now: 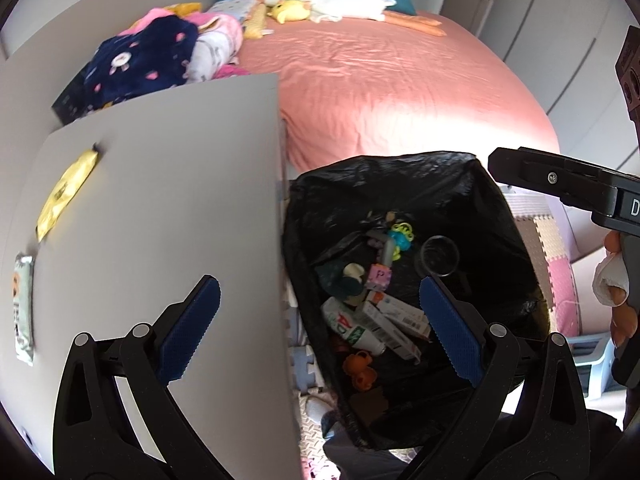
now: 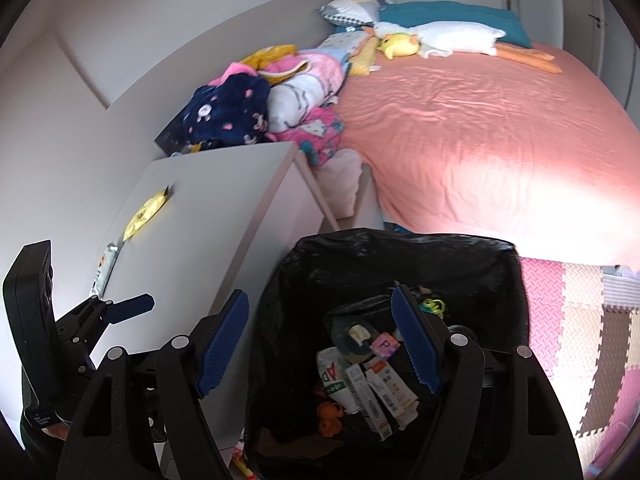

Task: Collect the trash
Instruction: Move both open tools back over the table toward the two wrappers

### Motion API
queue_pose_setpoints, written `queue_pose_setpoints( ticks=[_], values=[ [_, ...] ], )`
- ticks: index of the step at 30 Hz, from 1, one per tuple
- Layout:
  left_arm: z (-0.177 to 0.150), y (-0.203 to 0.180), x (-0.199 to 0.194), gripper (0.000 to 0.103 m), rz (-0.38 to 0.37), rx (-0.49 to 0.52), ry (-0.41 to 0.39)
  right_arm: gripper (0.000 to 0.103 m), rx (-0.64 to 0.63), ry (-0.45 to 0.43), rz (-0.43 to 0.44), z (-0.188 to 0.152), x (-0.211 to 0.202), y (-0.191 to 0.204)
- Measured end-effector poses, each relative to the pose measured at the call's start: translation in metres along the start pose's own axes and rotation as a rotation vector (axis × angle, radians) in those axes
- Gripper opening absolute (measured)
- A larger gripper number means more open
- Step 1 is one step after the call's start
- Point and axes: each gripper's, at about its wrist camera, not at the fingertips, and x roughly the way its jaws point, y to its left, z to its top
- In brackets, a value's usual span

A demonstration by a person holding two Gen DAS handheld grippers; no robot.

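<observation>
A bin lined with a black trash bag (image 1: 500,208) (image 2: 516,280) stands on the floor beside a grey nightstand (image 1: 160,200) (image 2: 224,192). It holds boxes, a tube, a cup and small toys. A yellow wrapper (image 1: 68,188) (image 2: 146,210) and a pale snack packet (image 1: 22,304) (image 2: 105,268) lie on the nightstand top. My left gripper (image 1: 320,320) is open and empty, straddling the nightstand's edge and the bin. My right gripper (image 2: 320,340) is open and empty above the bin. The left gripper's finger also shows at the left of the right wrist view (image 2: 132,306).
A bed with a salmon sheet (image 1: 380,80) (image 2: 480,140) lies behind, with plush toys and folded blankets (image 1: 160,52) (image 2: 248,108) on it. Foam puzzle mats (image 1: 556,248) (image 2: 580,340) cover the floor to the right. Closet doors (image 1: 540,20) stand at the far right.
</observation>
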Motion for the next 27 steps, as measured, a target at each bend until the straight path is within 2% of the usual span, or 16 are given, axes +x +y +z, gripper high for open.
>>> queue_pose_setpoints(
  ticks=[13,27],
  values=[
    [-0.026,0.054,-0.016,0.097,0.071,-0.140,-0.015,0.075,-0.109,0.055,0.073,0.007,0.033,0.060],
    [-0.056,0.117,-0.040,0.097,0.188,-0.287,-0.051,0.075,-0.236,0.103,0.152,0.017,0.068,0.131]
  ],
)
